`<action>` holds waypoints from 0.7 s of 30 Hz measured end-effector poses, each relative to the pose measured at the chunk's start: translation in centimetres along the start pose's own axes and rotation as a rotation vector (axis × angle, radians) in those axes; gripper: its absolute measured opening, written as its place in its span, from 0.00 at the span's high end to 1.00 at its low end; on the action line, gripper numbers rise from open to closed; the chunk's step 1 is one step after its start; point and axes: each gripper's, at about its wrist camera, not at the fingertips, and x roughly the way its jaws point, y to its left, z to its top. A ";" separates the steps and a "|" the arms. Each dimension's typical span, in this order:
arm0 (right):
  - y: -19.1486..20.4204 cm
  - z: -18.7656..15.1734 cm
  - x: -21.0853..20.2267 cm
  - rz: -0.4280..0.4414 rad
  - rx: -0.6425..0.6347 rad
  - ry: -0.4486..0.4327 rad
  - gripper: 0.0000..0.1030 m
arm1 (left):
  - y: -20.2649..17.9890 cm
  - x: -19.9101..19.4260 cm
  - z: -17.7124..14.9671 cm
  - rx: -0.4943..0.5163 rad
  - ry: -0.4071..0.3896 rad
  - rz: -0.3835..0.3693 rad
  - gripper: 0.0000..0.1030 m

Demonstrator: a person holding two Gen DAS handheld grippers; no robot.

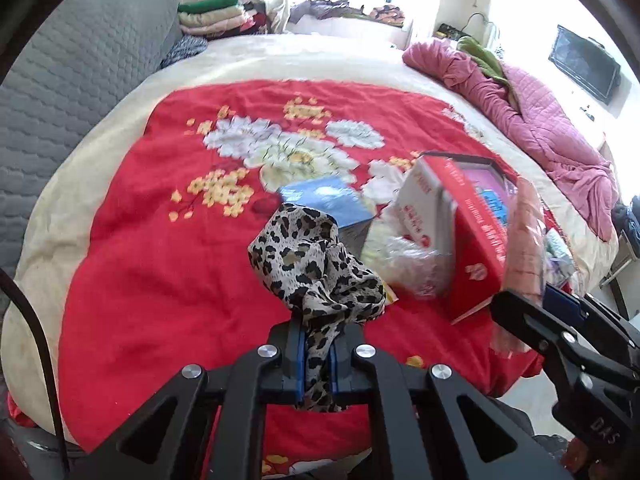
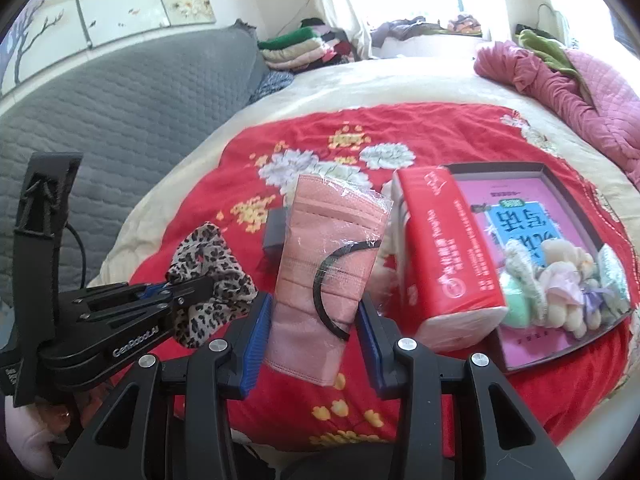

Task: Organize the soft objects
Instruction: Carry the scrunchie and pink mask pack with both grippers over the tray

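Note:
My left gripper (image 1: 318, 354) is shut on a leopard-print scrunchie (image 1: 316, 264) and holds it above the red floral blanket (image 1: 160, 240). It also shows in the right wrist view (image 2: 208, 276). My right gripper (image 2: 316, 320) is shut on a pink face mask in clear wrap (image 2: 324, 268), held upright; it appears blurred in the left wrist view (image 1: 524, 240). A dark shallow box (image 2: 552, 172) on the blanket holds a pink booklet and several pastel scrunchies and plush bits (image 2: 560, 280). A red-and-white tissue pack (image 2: 444, 248) lies against the box.
A blue packet (image 1: 328, 200) and a small dark box (image 2: 276, 228) lie on the blanket behind the scrunchie. A pink quilt (image 1: 540, 120) is bunched at the bed's right. A grey padded headboard (image 2: 120, 120) is at left. Folded clothes (image 1: 216, 16) are stacked beyond.

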 end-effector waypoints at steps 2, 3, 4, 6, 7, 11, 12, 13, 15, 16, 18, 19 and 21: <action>-0.6 0.2 -0.9 -0.007 0.012 -0.018 0.59 | -0.9 -0.7 0.3 0.011 -0.010 -0.014 0.92; -1.0 0.3 -1.4 -0.010 0.022 -0.028 0.59 | -1.4 -1.1 0.5 0.017 -0.016 -0.019 0.92; -1.5 0.5 -1.8 -0.013 0.030 -0.038 0.59 | -2.0 -1.5 0.7 0.026 -0.021 -0.023 0.92; -2.3 0.7 -2.6 -0.029 0.044 -0.054 0.59 | -3.1 -2.0 1.0 0.039 -0.030 -0.038 0.92; -3.0 0.8 -3.3 -0.038 0.056 -0.066 0.59 | -3.6 -2.2 1.2 0.048 -0.031 -0.044 0.92; -5.5 1.1 -5.3 -0.086 0.096 -0.107 0.59 | -6.4 -2.9 2.1 0.095 -0.047 -0.067 0.92; -6.3 1.2 -5.8 -0.101 0.110 -0.116 0.59 | -7.1 -3.0 2.3 0.104 -0.050 -0.071 0.92; -7.3 1.2 -6.3 -0.114 0.129 -0.125 0.59 | -7.7 -3.1 2.5 0.113 -0.052 -0.076 0.92; -8.8 1.4 -7.1 -0.137 0.151 -0.139 0.59 | -9.3 -3.2 2.9 0.137 -0.055 -0.092 0.92; -9.6 1.4 -7.5 -0.156 0.160 -0.146 0.59 | -9.8 -3.2 3.1 0.146 -0.056 -0.095 0.92; -11.3 1.4 -8.2 -0.193 0.180 -0.152 0.59 | -11.3 -3.2 3.4 0.167 -0.058 -0.112 0.92; -12.4 1.3 -8.5 -0.204 0.202 -0.152 0.59 | -11.9 -3.2 3.5 0.173 -0.057 -0.120 0.92; -14.1 1.1 -9.1 -0.214 0.244 -0.158 0.59 | -13.4 -3.1 3.9 0.194 -0.056 -0.130 0.92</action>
